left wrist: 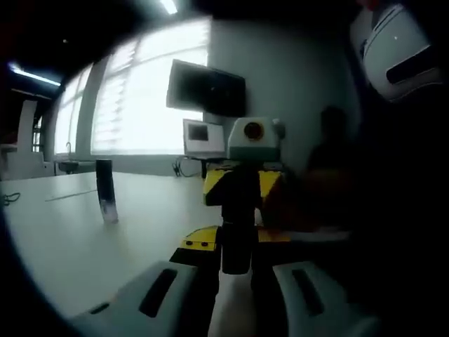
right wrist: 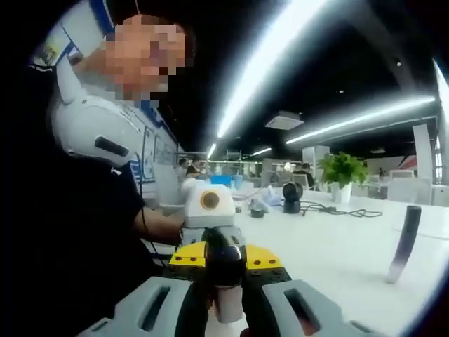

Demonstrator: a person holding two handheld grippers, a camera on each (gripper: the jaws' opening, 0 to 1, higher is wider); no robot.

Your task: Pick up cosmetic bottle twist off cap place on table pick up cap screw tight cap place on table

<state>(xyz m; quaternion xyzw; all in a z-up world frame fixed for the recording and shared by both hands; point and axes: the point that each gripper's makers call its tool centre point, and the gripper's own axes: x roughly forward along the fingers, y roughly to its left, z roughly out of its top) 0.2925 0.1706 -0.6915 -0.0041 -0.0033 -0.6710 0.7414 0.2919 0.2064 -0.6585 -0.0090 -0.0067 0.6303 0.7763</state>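
On the table (left wrist: 84,246): 1 tall dark tube (left wrist: 105,189) stands upright, alone, well left of both grippers; its lower part looks paler
Between the grippers: the cosmetic bottle (left wrist: 237,210) is held up off the table, dark along most of its length
Left gripper (left wrist: 235,281): 2 pale jaws closed in on the near end of the bottle
Right gripper (left wrist: 237,239): faces the left one head-on, yellow-and-black jaws clamped on the bottle's far end
Contents: cannot tell what the bottle holds, nor whether its cap is on
Right gripper view: right gripper (right wrist: 226,295) grips the bottle (right wrist: 226,263), with the left gripper (right wrist: 224,253) just beyond it; the tube (right wrist: 405,242) stands far right
Pot: a white pot (right wrist: 342,193) at the far side holds a leafy plant (right wrist: 342,168)
Open room: bare white table (right wrist: 337,260) lies between the grippers and the tube; cables (right wrist: 337,209) and small dark gear sit farther back
Edges: the near table edge (left wrist: 42,295) curves past at lower left
Left view's own: bright windows (left wrist: 133,98), a dark wall screen (left wrist: 207,88)
Right view's own: a person (right wrist: 91,210) in dark clothes close at left, long ceiling lights (right wrist: 280,63)
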